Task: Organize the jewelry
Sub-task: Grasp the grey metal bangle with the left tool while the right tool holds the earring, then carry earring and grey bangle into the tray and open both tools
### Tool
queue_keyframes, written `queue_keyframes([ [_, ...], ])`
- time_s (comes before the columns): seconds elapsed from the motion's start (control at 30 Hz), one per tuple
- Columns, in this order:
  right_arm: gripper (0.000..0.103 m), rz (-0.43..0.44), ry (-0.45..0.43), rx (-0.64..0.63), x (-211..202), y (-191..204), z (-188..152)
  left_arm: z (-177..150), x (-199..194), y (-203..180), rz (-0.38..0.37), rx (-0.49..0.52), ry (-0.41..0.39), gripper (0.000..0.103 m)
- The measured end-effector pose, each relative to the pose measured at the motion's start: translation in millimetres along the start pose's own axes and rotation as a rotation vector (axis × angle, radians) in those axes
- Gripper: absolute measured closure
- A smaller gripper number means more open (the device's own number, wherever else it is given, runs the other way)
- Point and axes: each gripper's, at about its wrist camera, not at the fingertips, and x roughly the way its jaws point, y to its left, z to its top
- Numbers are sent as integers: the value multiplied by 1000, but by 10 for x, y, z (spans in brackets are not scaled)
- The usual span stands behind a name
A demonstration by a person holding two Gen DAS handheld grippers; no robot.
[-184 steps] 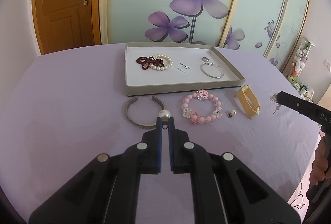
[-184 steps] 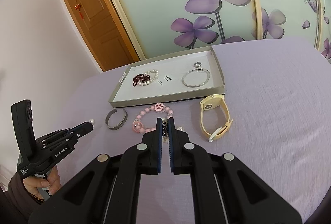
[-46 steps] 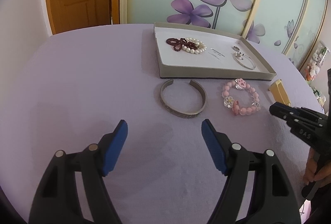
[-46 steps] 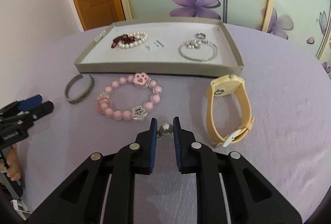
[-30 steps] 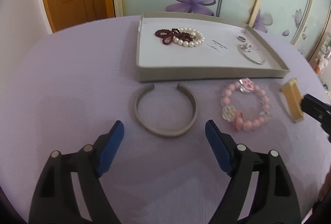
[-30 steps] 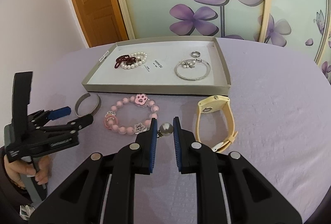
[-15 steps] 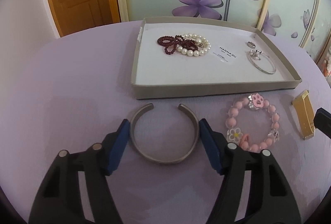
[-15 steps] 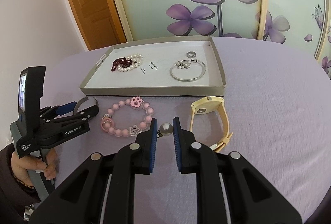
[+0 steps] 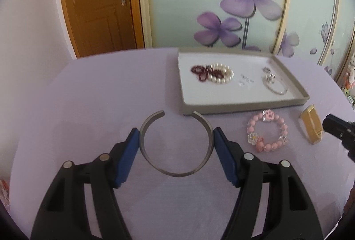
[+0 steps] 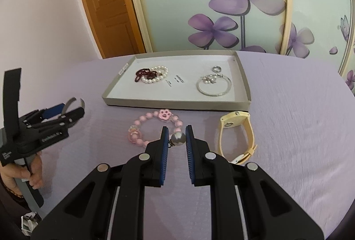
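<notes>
1. Silver cuff bangle [image 9: 176,144], lower centre of the left wrist view: clamped across its width between the pads of the left gripper [image 9: 176,140], open ends pointing at the grey tray [image 9: 241,107]. In the right view it looks clear of the purple cloth [image 10: 299,129].
2. Risk: only thin curved edges touch the pads; the springy cuff could flex, rotate or pop out.
3. Risk: low carry could catch the tray's near wall.
4. Right gripper [image 10: 176,138], lower centre of its view, is nipped on a pearl earring [image 10: 178,138]; the round bead could roll out if tilted.
5. Pink bead bracelet [image 10: 153,129] and yellow watch [image 10: 236,129] lie outside the tray, just below its front wall.
</notes>
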Motion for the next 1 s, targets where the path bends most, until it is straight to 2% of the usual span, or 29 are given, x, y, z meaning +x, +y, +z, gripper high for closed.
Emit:
queue_keyframes([
  [0.3, 87, -2, -18, -7, -105, 58, 7, 20, -245, -36, -19, 10, -41, 36],
  [1.0, 87, -15, -18, 6, -102, -2, 20, 18, -223, -103, -24, 20, -36, 36],
])
